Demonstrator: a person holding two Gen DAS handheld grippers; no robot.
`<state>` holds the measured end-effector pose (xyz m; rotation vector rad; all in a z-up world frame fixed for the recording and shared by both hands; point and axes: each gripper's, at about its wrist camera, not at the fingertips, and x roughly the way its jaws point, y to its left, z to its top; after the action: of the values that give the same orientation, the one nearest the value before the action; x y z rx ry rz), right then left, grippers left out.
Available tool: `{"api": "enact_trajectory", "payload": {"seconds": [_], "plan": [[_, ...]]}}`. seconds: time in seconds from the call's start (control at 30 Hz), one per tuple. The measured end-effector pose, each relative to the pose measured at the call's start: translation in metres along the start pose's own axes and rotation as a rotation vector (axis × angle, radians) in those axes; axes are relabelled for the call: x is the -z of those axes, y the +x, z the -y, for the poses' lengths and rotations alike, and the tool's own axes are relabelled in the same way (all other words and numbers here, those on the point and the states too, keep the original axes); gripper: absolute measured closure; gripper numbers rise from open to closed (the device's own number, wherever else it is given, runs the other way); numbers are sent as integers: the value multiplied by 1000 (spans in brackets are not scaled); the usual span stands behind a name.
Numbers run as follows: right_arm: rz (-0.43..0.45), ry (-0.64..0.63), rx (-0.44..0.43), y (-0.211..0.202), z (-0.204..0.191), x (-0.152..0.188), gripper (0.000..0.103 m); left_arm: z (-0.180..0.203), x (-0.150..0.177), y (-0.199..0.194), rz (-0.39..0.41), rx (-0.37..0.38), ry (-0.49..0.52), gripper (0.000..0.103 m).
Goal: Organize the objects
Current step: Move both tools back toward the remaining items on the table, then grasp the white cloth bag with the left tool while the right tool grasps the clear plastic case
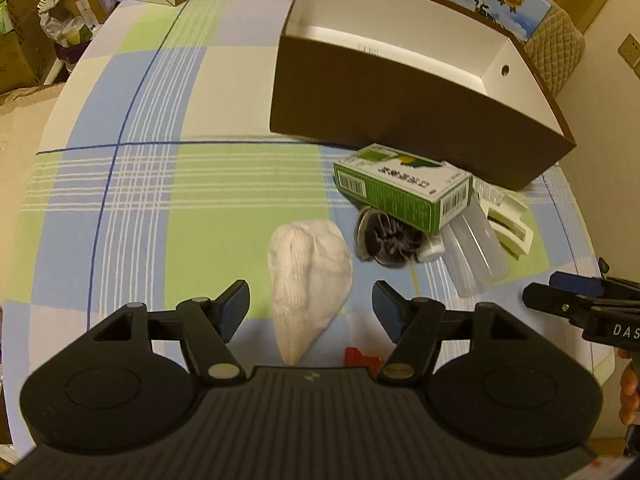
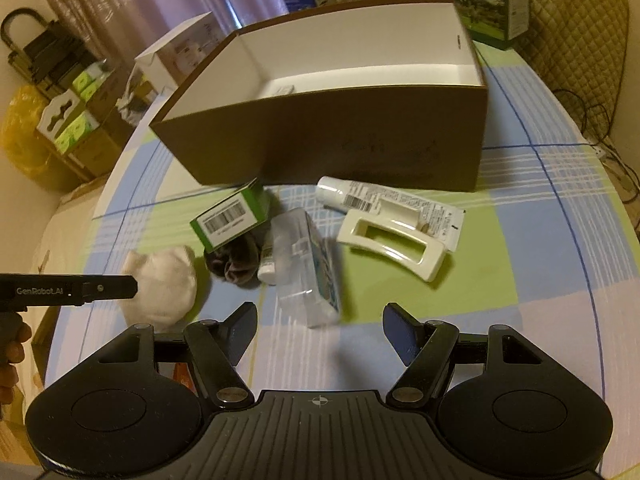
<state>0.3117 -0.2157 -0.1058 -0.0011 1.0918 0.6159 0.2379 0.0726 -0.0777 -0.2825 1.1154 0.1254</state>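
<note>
From the left wrist, the left gripper (image 1: 310,310) hangs over the white sock (image 1: 310,280) near the box (image 1: 420,120), fingers wide and empty, so drop straight down; from the right wrist, the right gripper (image 2: 320,330), also wide, should straddle the clear case (image 2: 306,268) evenly.

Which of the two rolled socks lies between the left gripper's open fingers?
The white sock; the dark grey sock lies farther off, partly under the green carton.

You see a brown box (image 2: 320,144), open and white inside, on the counter (image 2: 520,288). In front lie a white sock (image 2: 164,288), a green carton (image 2: 230,216), a dark sock (image 2: 234,264), a clear case (image 2: 308,268), a white tube (image 2: 384,200) and a cream clip (image 2: 392,246).
</note>
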Motion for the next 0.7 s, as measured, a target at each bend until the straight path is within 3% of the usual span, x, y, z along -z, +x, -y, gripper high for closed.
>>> {"api": "enact_trajectory", "payload": {"seconds": [0.63, 0.7], "plan": [[-7, -123, 48, 41, -21, -10, 36, 8, 2, 26, -31, -19, 35, 38], [-5, -139, 53, 46, -24, -13, 39, 8, 1, 28, -35, -22, 39, 38]]}}
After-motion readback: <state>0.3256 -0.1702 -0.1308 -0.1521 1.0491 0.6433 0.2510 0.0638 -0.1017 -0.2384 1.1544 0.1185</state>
